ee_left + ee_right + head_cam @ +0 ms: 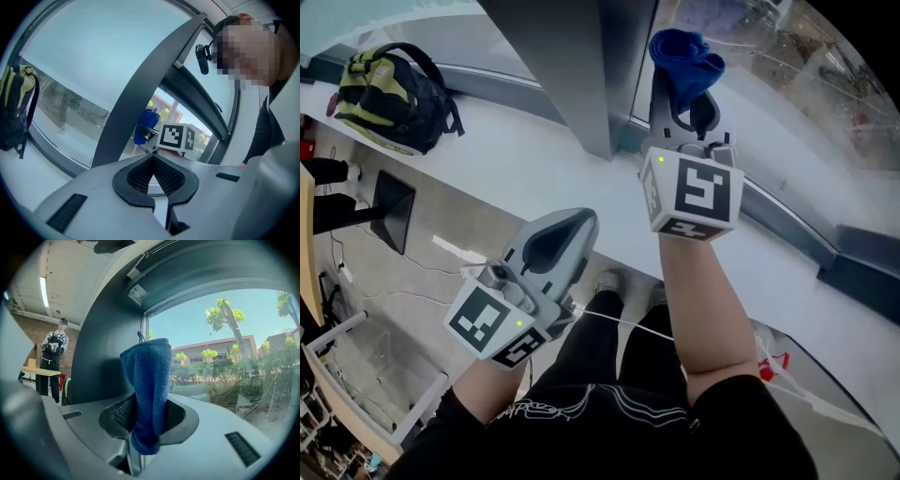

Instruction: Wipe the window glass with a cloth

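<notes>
A blue cloth [685, 58] stands bunched up between the jaws of my right gripper [684, 92], which is shut on it. The cloth is raised in front of the window glass [787, 66], just right of the dark window post [572, 66]; I cannot tell whether it touches the pane. In the right gripper view the blue cloth [147, 390] hangs upright out of the right gripper [145, 427], with the window glass [225, 348] behind it. My left gripper [569, 232] is lower, over the white sill [516, 159], shut with nothing in it. The left gripper [152, 177] looks towards the cloth [143, 127].
A black and yellow backpack [389, 94] lies on the sill at the far left, also visible as the backpack [14, 112] in the left gripper view. A dark stand [389, 211] is on the floor below. A person [54, 350] stands far off indoors.
</notes>
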Demonstrator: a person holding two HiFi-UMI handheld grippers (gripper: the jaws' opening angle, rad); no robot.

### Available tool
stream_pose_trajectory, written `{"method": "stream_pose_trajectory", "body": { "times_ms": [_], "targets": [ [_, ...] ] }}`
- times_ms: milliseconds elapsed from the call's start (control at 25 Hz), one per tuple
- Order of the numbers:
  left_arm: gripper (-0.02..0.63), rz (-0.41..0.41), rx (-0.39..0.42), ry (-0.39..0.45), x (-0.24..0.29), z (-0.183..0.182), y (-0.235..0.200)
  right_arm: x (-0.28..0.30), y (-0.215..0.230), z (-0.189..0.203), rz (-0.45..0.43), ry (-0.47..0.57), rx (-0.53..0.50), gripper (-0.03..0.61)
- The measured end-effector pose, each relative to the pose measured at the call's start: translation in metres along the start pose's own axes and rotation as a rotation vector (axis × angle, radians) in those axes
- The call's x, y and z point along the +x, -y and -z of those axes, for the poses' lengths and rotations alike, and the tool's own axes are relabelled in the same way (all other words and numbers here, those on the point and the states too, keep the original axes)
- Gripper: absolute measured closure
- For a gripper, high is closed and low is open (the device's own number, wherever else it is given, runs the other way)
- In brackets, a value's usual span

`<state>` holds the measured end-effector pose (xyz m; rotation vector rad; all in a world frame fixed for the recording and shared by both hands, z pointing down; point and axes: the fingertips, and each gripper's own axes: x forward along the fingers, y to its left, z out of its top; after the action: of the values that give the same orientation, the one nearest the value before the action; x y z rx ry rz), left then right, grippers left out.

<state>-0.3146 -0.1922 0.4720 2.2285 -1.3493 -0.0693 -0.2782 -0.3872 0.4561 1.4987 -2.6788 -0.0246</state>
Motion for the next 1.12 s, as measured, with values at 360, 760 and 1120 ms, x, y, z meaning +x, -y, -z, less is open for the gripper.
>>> {"method": "stream_pose_trajectory", "body": {
  "times_ms": [360,760,1120],
  "targets": [
    [0.609,0.023,0.012,-0.024,0.013,0.004,0.007,-0.011,0.022,0.010,0.069,-0.024,-0.003,0.485],
    [0.609,0.106,0.020,-0.066,0.056,0.025,0.056,-0.062,0.094,0.025,0.167,-0.042,-0.006,0.485],
    [0.609,0.175,0.028,-0.110,0.099,0.049,0.120,-0.121,0.171,0.032,0.252,-0.050,0.004,0.485]
  ]
}}
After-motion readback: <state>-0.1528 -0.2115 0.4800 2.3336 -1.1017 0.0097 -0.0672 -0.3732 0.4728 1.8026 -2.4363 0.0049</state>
